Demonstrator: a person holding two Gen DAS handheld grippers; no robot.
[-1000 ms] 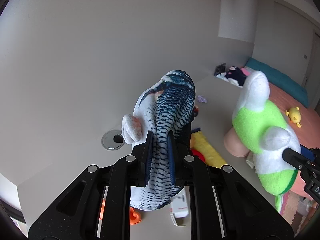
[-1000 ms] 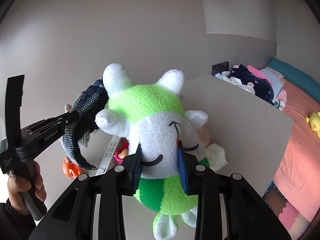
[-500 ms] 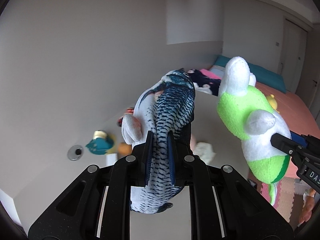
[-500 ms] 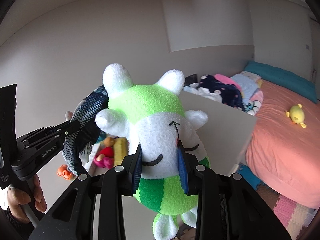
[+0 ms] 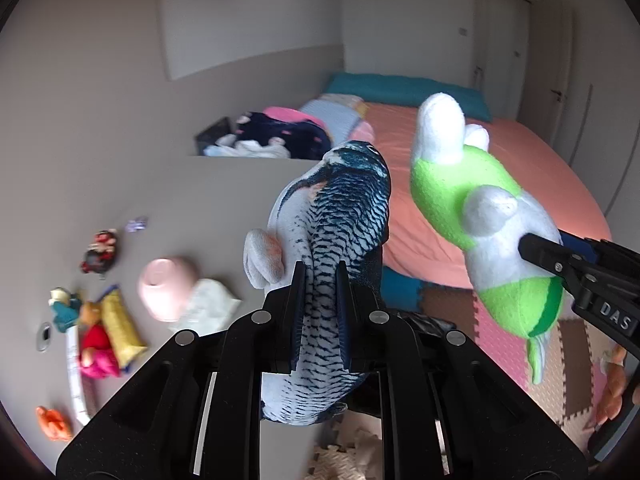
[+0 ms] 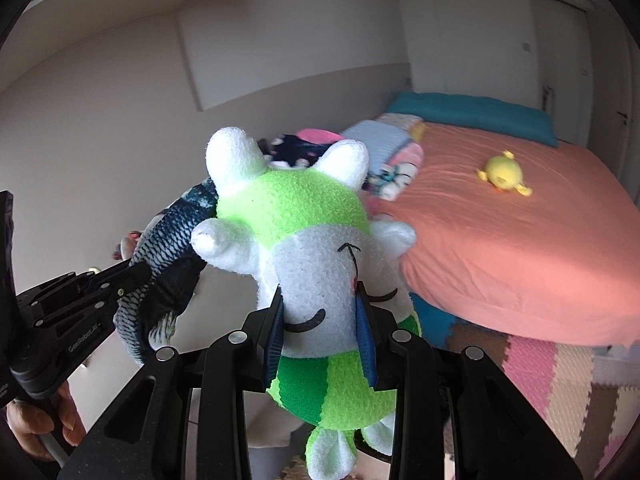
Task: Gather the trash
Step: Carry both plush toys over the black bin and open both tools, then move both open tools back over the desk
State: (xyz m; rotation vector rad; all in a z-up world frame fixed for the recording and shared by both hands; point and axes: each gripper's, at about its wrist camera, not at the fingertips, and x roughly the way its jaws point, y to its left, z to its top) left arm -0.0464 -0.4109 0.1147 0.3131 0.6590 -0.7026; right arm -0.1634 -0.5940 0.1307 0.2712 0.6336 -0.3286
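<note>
My left gripper (image 5: 320, 316) is clamped tight on the blue-scaled fish plush (image 5: 340, 248), its pads pinching the narrow body so the head sticks up and forward and the tail hangs below the jaws. My right gripper (image 6: 320, 336) is closed on the green and white plush animal (image 6: 304, 240), the pads pressing into the sides of its white face, with the striped green belly and feet dangling under the fingers. Both toys are held in the air, close beside each other; in the right wrist view I see the fish just left of the green plush, and a hand (image 6: 36, 424) on the left gripper's handle at the lower left. Below and left of the fish sits a grey table (image 5: 200, 208) strewn with small toys, a pink bowl (image 5: 168, 292) on its side and a crumpled tissue (image 5: 208, 308) touching it. Beyond lies a bed (image 6: 520, 248) with an orange sheet, a yellow plush (image 6: 504, 174) on it, and folded clothes at its head.
</note>
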